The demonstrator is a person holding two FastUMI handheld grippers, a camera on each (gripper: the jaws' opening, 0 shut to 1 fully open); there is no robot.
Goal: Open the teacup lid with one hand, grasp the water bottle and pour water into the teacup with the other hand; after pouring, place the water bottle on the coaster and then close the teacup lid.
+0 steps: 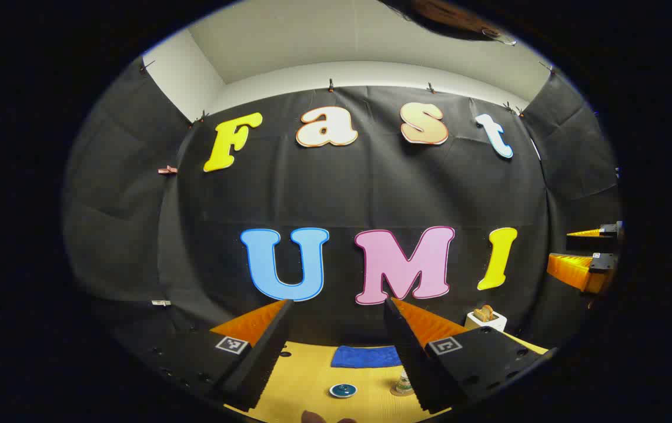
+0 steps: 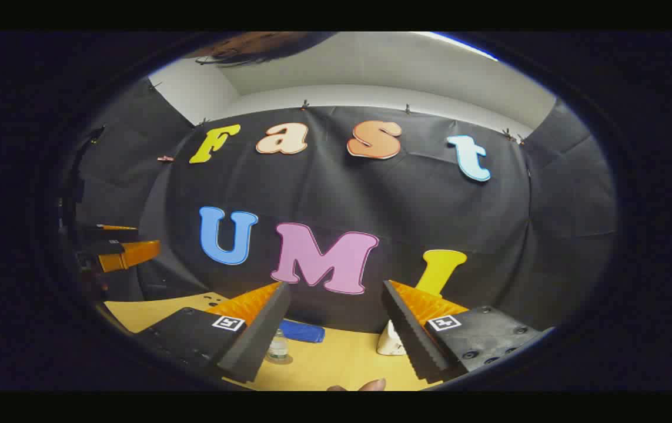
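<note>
In the left gripper view, the left gripper (image 1: 338, 302) is nearest the lens, its two ridged fingers (image 1: 259, 358) spread wide with nothing between them, raised above the yellow wooden tabletop (image 1: 306, 376). Between the fingers, low in the view, a small round dark-teal teacup lid (image 1: 343, 390) sits on the tabletop; the cup under it cannot be made out. Just to its right, partly hidden by the right-hand finger, stands a small clear water bottle (image 1: 404, 382) on a round pale coaster (image 1: 399, 392). Behind them, near the booth wall, lies a folded blue cloth (image 1: 366, 356). Farther right a white toaster-like box with brown slices (image 1: 485, 318) stands at the table's back edge. At the far right edge of this view the right gripper (image 1: 582, 249) shows, held high, its fingers apart.

In the right gripper view, the right gripper (image 2: 336, 291) also has its fingers (image 2: 256, 338) spread with nothing held. The clear water bottle (image 2: 277, 346) stands upright just beside the left-hand finger, and the blue cloth (image 2: 302, 331) lies close behind it. The white box (image 2: 389, 343) peeks out beside the right-hand finger. At the left edge the left gripper (image 2: 121, 244) hangs well apart. Fingertips of a hand (image 2: 371, 385) edge in at the bottom.
</note>
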